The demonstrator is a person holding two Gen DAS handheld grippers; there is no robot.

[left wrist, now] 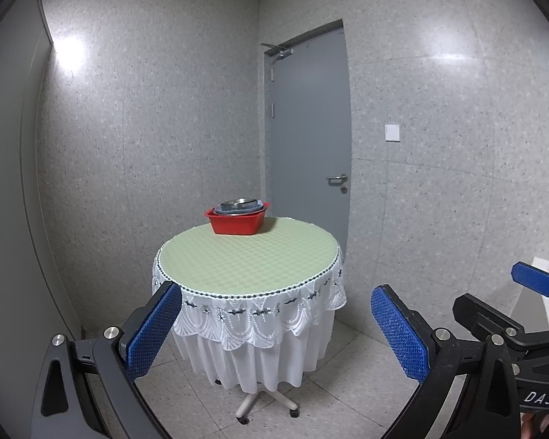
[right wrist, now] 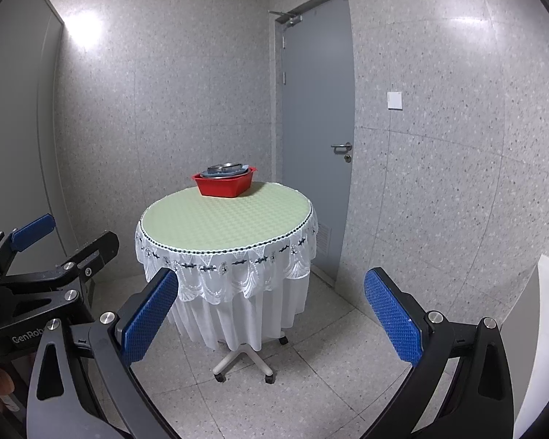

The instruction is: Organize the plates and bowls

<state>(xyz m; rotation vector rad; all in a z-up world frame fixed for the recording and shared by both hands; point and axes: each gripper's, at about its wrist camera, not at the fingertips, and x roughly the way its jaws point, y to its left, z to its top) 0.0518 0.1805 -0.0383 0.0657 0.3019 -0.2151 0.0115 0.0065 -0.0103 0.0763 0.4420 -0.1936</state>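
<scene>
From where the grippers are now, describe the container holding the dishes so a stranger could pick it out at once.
Find the round table with a pale green top and white lace skirt, standing before the grey door. At its far edge sits a red plastic tub. It is the only item on the table, bright red, with stacked bluish and metal dishes poking above its rim.

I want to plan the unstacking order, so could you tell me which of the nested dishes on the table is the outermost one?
It is the red tub: square-sided and resting directly on the green tablecloth, it holds the bluish bowl and the shiny metal bowl nested inside it.
</scene>
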